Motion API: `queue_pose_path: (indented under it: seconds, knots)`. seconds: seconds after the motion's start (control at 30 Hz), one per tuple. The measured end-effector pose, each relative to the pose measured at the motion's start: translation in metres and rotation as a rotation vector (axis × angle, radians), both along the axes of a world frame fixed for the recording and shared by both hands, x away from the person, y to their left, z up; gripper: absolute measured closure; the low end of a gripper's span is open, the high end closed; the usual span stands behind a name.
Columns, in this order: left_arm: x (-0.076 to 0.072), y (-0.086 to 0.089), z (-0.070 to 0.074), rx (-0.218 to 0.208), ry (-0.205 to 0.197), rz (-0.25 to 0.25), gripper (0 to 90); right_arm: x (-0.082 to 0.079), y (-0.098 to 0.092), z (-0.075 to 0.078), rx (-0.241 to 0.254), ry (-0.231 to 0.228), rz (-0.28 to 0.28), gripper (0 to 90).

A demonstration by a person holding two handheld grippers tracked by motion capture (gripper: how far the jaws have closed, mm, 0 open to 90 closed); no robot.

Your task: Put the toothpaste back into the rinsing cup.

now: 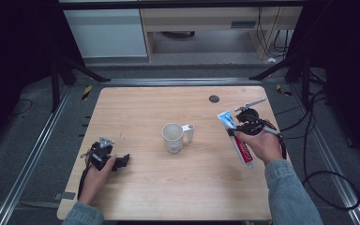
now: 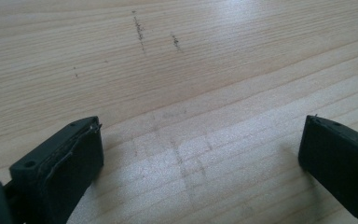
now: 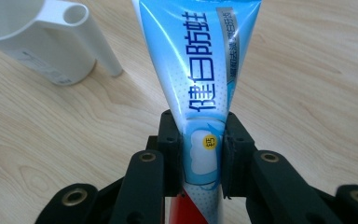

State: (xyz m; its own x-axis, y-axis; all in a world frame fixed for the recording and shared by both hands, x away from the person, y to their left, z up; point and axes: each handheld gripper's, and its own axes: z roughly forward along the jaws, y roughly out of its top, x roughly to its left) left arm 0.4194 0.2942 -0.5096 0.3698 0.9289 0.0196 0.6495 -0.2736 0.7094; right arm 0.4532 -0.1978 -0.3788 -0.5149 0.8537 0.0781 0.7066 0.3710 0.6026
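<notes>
Toothpaste tube (image 1: pixel 240 143), blue and white with a red lower end, is clamped between the two black jaws of the right gripper (image 1: pixel 236 129), lifted above the right side of a light wooden table (image 1: pixel 136 183). In the right gripper view the tube (image 3: pixel 200 70) rises between the closed jaws, showing large blue printed characters and a small yellow dot near the grip point. The right hand (image 1: pixel 262 143) wraps the gripper body, a denim sleeve (image 1: pixel 290 192) trailing toward the bottom edge. A white cup (image 1: pixel 173 137) with a hollow tubular handle stands upright near the table's middle, well apart from the tube; in the right gripper view the cup (image 3: pixel 42 42) sits at upper left. The left gripper (image 1: pixel 122 161) rests low at the table's left side, held by the left hand (image 1: pixel 96 176). In the left gripper view its jaws stand wide apart over bare wood, gripping nothing
</notes>
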Motion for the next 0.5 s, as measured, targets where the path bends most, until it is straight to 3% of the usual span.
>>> queue_pose_path:
  seconds: [0.5]
  knots:
    - [0.000,0.000,0.000,-0.001,0.000,0.002,0.0,-0.009,0.032,0.014,0.096,-0.172,0.046,73.3]
